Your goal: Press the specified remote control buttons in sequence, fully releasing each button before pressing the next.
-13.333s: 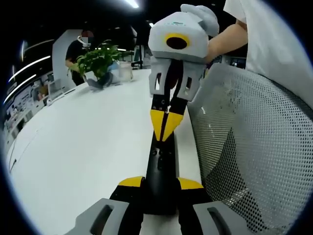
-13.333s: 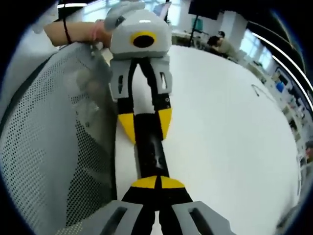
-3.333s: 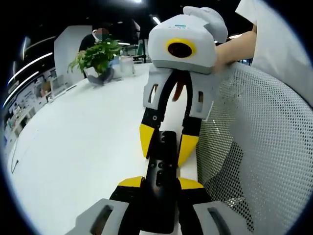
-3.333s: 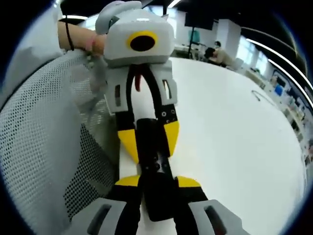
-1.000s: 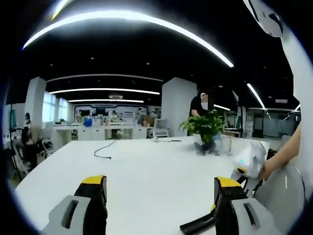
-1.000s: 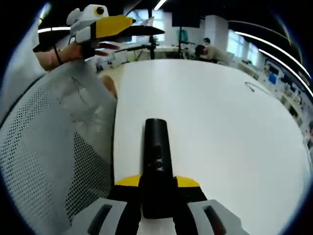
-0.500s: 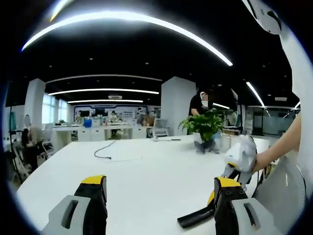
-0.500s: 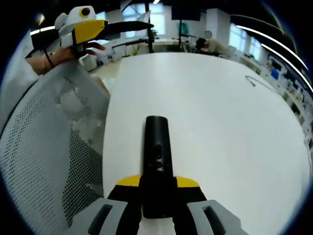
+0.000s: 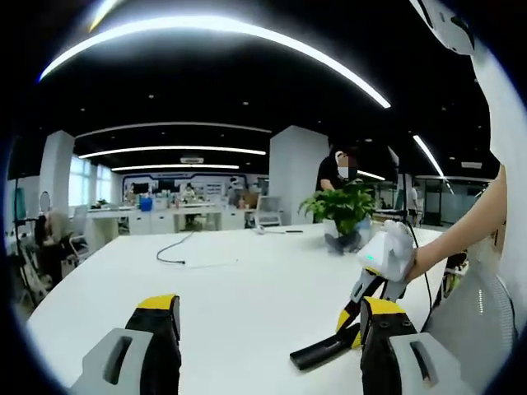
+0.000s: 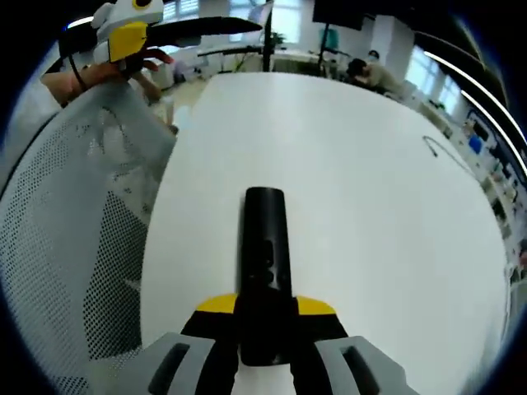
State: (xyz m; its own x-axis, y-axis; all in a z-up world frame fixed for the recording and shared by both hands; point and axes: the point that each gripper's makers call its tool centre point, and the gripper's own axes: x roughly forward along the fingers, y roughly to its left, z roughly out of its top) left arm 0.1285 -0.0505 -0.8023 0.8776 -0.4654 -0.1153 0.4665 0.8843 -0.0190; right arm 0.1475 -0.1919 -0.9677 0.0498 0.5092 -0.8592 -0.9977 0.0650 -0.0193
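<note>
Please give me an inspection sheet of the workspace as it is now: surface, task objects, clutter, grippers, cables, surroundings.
Surface: white table, mostly bare.
Job's things: black remote control, lengthwise between the right gripper's jaws, buttons up.
Clutter: potted plant at the far edge.
Grippers: right gripper shut on the remote control; left gripper open, holding nothing.
Cables: thin black cable lying on the table.
Surroundings: mesh chair back; open office, people at distant desks.

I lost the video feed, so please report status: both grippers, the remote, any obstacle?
Right gripper shut on black remote control, held over white table. Left gripper open, holding nothing. Mesh chair back beside the remote, not touching.
</note>
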